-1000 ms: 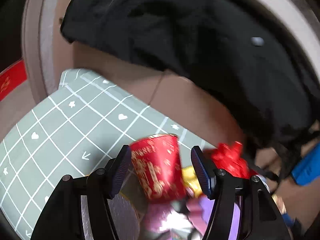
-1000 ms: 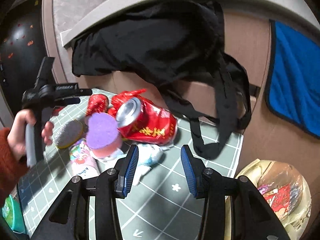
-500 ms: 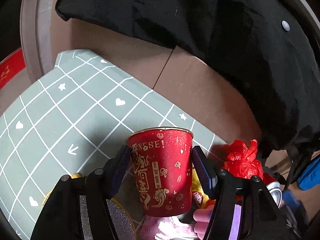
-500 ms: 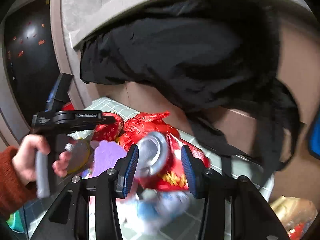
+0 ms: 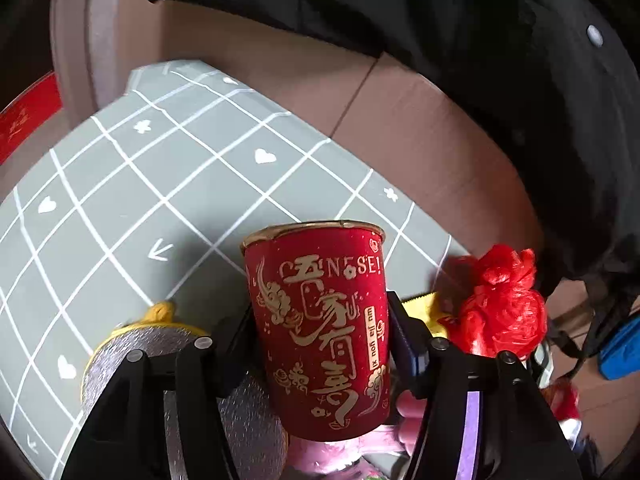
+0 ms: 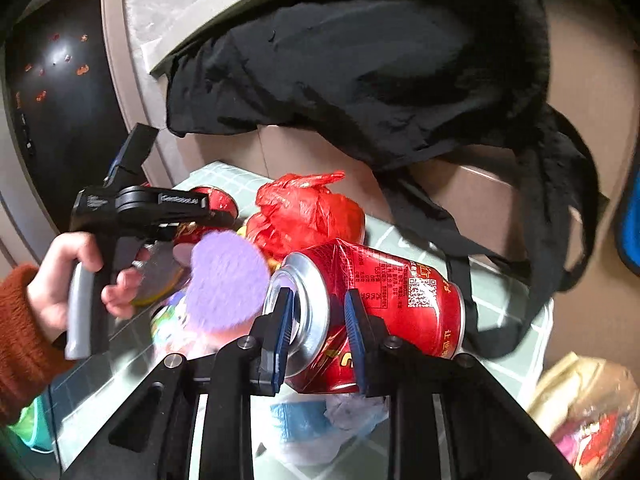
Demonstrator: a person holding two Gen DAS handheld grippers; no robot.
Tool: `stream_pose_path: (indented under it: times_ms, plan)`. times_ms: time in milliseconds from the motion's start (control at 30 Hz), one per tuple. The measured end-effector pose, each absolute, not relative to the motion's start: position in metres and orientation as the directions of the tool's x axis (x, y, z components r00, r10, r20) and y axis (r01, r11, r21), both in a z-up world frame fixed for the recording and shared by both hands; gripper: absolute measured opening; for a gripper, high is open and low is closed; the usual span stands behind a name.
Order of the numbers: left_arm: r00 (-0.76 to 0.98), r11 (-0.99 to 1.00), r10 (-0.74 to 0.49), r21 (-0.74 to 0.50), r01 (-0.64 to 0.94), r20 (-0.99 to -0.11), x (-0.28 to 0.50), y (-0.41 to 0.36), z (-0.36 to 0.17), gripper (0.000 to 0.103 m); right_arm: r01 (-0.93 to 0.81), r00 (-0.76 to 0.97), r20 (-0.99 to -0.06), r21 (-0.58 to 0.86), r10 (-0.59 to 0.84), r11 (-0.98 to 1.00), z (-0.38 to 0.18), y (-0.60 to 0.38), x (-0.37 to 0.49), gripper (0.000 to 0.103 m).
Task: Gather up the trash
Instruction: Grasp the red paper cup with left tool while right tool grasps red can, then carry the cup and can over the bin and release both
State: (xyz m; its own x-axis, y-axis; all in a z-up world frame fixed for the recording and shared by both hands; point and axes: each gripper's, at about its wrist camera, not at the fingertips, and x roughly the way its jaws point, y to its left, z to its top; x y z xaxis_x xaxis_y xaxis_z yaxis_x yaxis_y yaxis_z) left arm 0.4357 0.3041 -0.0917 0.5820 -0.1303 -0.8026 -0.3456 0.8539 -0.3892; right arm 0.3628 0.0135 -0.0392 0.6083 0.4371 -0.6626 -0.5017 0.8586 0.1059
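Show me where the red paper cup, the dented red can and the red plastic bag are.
red paper cup (image 5: 320,332), left wrist view, middle of its printed side.
dented red can (image 6: 400,292), right wrist view, its creased side.
red plastic bag (image 6: 308,212), right wrist view, its crumpled body.

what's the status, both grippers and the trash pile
Left gripper shut on red paper cup, upright. Right gripper shut on dented red can, lying sideways. Red plastic bag and purple sponge crowd the pile on the mat.

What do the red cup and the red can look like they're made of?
The red cup looks like matte paper with gold print and a rolled rim. The red can looks like thin metal, probably aluminium: shiny silver top, dented creased wall. Each sits between the fingers of a tool.
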Motion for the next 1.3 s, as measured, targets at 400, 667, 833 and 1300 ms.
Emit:
stream_pose_path:
  times_ms: [400, 667, 833, 1300]
  plan:
    - [0.758, 0.935, -0.043, -0.294, -0.2, -0.65, 0.332, 0.266, -0.013, 0.058, -0.516, 0.657, -0.593, 0.098, 0.466, 0.851, -0.005, -0.009, 0.317, 0.024]
    - [0.777, 0.964, -0.106, -0.257, -0.074, -0.62, 0.254, 0.228, 0.001, 0.057, -0.556, 0.658, -0.575, 0.066, 0.487, 0.828, 0.009, -0.008, 0.283, 0.024]
    - [0.782, 0.975, -0.089, -0.215, -0.059, -0.617, 0.217, 0.213, -0.002, 0.057, -0.581, 0.656, -0.581, 0.02, 0.483, 0.813, 0.005, -0.007, 0.254, 0.024]
    - [0.841, 0.99, -0.03, -0.135, -0.051, -0.54, 0.187, 0.177, 0.024, 0.057, -0.55, 0.697, -0.539, 0.02, 0.472, 0.835, 0.02, -0.036, 0.224, 0.024]
